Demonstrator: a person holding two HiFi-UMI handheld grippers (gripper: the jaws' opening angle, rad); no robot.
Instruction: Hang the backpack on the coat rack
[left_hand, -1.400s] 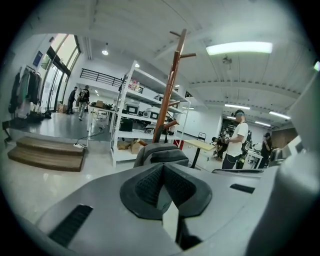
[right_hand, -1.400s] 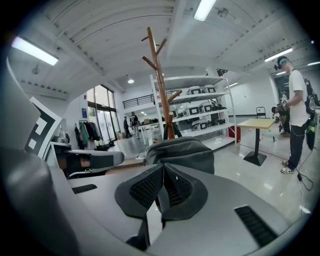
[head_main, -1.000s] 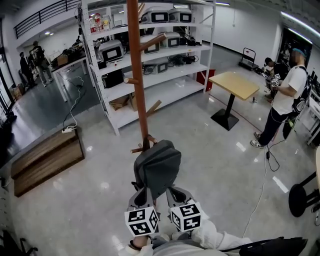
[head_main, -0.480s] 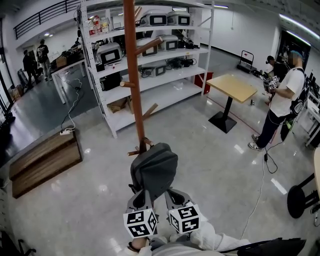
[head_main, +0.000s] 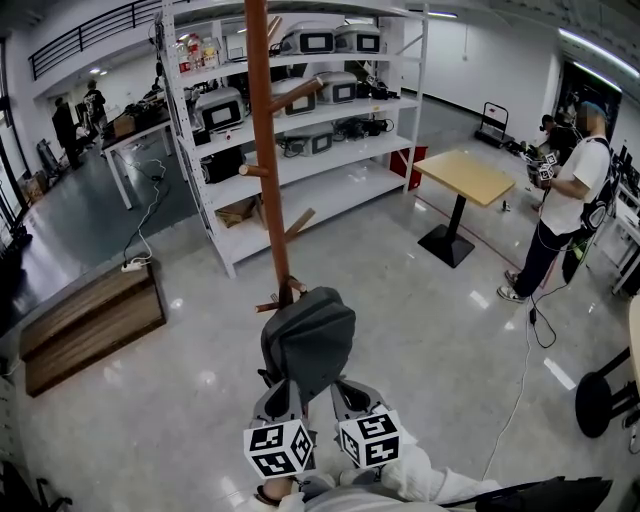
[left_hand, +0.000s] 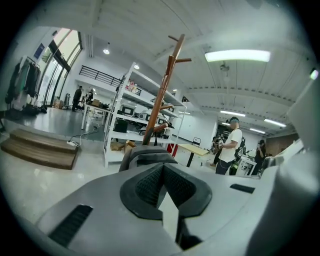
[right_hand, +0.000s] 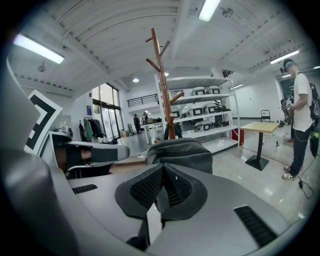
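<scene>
A grey backpack (head_main: 308, 338) hangs in the air right in front of the brown wooden coat rack (head_main: 262, 150), its top near a low peg (head_main: 272, 301). Below it, my left gripper (head_main: 283, 385) and right gripper (head_main: 340, 383) sit side by side, both reaching into its underside. In the left gripper view the jaws of my left gripper (left_hand: 162, 167) are closed, a dark strap runs down between them, and the backpack (left_hand: 145, 155) and rack (left_hand: 162, 100) lie ahead. My right gripper (right_hand: 162, 167) is likewise shut on a strap behind the backpack (right_hand: 182, 150), with the rack (right_hand: 161, 75) beyond.
White shelving (head_main: 330, 140) with equipment stands behind the rack. A wooden table (head_main: 465, 170) and a standing person (head_main: 565, 200) are at the right, with a cable (head_main: 520, 370) and a black stool (head_main: 600, 395). Wooden steps (head_main: 90, 320) lie at the left.
The backpack and both grippers stay almost where they were in front of the rack. The view has shifted slightly, and people in the far left background have walked on.
</scene>
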